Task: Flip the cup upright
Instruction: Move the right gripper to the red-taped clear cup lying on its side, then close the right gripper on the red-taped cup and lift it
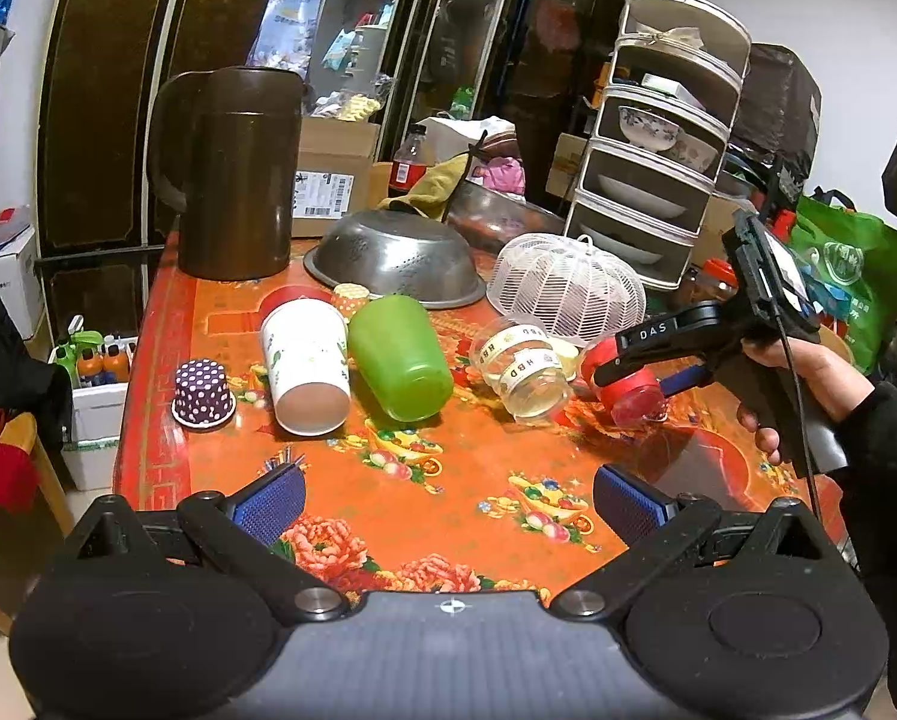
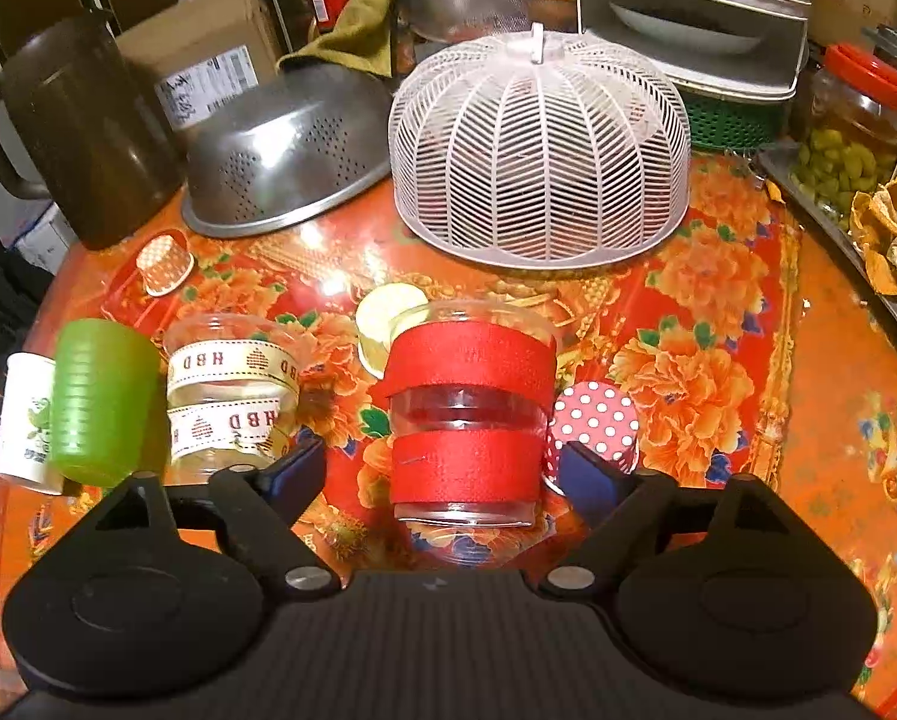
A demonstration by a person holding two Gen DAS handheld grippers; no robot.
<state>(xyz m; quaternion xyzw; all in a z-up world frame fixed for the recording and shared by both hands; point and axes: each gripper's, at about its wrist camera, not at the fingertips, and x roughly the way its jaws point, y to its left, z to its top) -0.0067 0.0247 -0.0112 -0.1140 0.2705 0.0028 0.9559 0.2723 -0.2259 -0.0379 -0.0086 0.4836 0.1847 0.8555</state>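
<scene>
A clear cup with red tape bands (image 2: 469,420) lies on its side on the orange floral table (image 2: 748,480); it also shows in the left wrist view (image 1: 631,384). My right gripper (image 2: 448,468) is open, its fingers on either side of this cup without closing on it. In the left wrist view the right gripper (image 1: 640,369) reaches the cup from the right. My left gripper (image 1: 448,504) is open and empty above the table's near part. A green cup (image 1: 400,357), a white paper cup (image 1: 307,366) and a clear ribboned cup (image 1: 523,369) also lie on their sides.
A purple dotted paper cup (image 1: 203,393) stands upside down at left. A brown jug (image 1: 232,174), an overturned steel colander (image 1: 397,258), a white mesh food cover (image 2: 538,150) and a tiered dish rack (image 1: 664,138) stand behind. A red dotted cup (image 2: 595,426) lies beside the right finger.
</scene>
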